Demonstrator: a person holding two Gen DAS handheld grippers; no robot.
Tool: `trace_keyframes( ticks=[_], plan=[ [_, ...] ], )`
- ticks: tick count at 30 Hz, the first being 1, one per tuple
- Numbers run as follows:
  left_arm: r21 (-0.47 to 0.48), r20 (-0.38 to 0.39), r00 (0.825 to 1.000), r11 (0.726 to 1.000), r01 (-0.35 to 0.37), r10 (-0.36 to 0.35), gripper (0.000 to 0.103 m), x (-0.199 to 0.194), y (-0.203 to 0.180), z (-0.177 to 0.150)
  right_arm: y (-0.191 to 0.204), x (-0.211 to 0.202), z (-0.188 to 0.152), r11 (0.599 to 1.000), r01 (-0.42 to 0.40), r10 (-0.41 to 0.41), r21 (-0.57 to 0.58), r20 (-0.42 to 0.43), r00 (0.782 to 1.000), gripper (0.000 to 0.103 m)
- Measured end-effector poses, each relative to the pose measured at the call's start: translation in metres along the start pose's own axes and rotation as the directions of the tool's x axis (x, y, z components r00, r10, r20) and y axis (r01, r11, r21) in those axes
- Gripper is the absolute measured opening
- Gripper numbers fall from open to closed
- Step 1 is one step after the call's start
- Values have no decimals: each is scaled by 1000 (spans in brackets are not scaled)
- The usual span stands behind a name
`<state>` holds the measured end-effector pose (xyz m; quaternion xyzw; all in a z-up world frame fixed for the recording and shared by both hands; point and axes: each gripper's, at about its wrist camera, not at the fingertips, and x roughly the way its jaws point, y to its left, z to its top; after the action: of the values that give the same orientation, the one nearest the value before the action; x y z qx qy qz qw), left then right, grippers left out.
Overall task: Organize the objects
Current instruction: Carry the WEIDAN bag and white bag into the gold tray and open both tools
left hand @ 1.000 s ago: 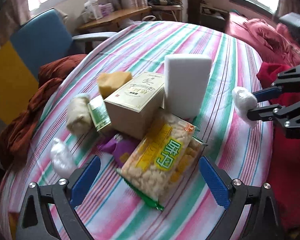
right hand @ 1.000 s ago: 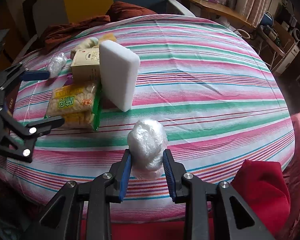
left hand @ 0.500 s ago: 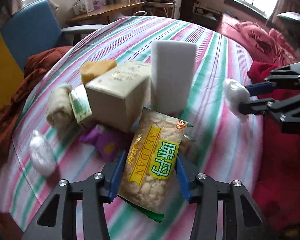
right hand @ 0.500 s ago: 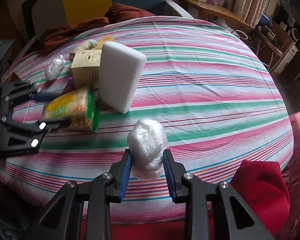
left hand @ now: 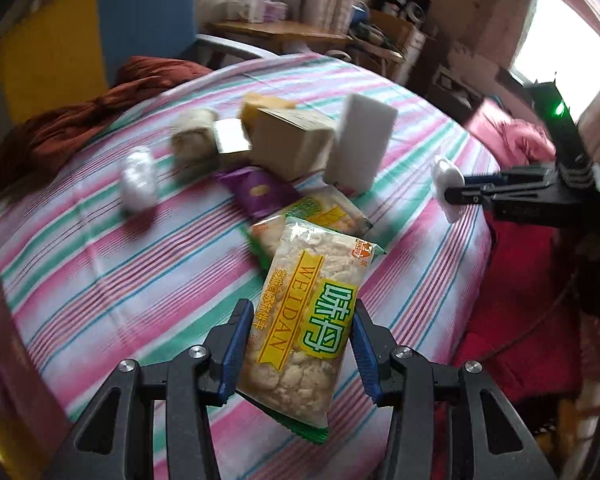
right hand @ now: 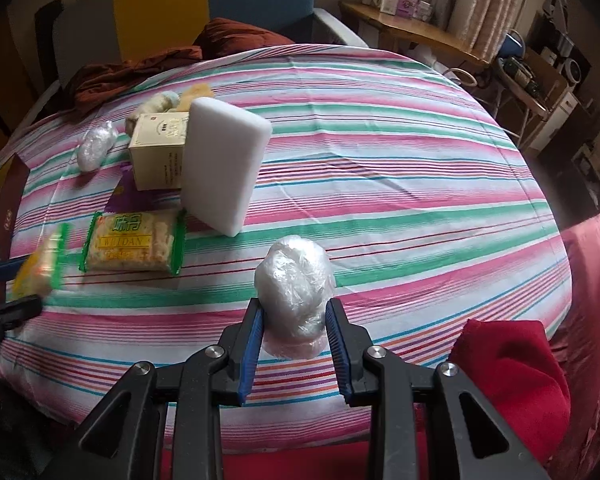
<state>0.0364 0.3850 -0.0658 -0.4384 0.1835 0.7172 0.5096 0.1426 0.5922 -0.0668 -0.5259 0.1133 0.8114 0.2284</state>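
My left gripper (left hand: 300, 332) is shut on a yellow snack packet (left hand: 308, 320) and holds it above the striped tablecloth (left hand: 140, 264). A second snack packet (right hand: 134, 242) lies flat on the cloth. My right gripper (right hand: 294, 328) is shut on a clear plastic-wrapped ball (right hand: 294, 284) over the near table edge; that ball also shows in the left wrist view (left hand: 444, 186). A white foam block (right hand: 224, 164) stands upright against a beige box (right hand: 160, 152). A purple pouch (left hand: 256, 192) lies by the box. Another wrapped ball (right hand: 96, 146) lies at the left.
A beige roll (left hand: 192, 136) and a yellow lump (left hand: 260, 106) lie behind the box. A brown-red cloth (right hand: 140, 64) lies at the far table edge by a blue chair (left hand: 140, 20). A red cloth (right hand: 508, 376) lies at the right. A dark red box (right hand: 8, 200) stands at the left edge.
My left gripper closed on the top snack packet and lifted it back away from the pile, uncovering a second packet on the cloth. My right gripper has kept hold of the wrapped ball.
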Motion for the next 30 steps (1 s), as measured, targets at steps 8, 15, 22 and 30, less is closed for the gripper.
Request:
trace_keyframes(
  ticks=[8,15,22,30],
  plan=[
    [-114,111,992,992,-48,60,48,-65,41,-22,6,-2,1,997,83,-83,-1,-11,996,31],
    [-255,186,969,960,-114,164,48,-118,96,-45,58,-33,11,996,20,-15,-84,62,998,31],
    [-392,214,935,902,-183,283,48,-160,148,-80,153,-66,29,953,-194,228,-234,132,965,31],
    [-514,221,898,828,-224,380,48,-198,195,-122,256,-83,29,845,-380,443,-377,95,891,31]
  ],
)
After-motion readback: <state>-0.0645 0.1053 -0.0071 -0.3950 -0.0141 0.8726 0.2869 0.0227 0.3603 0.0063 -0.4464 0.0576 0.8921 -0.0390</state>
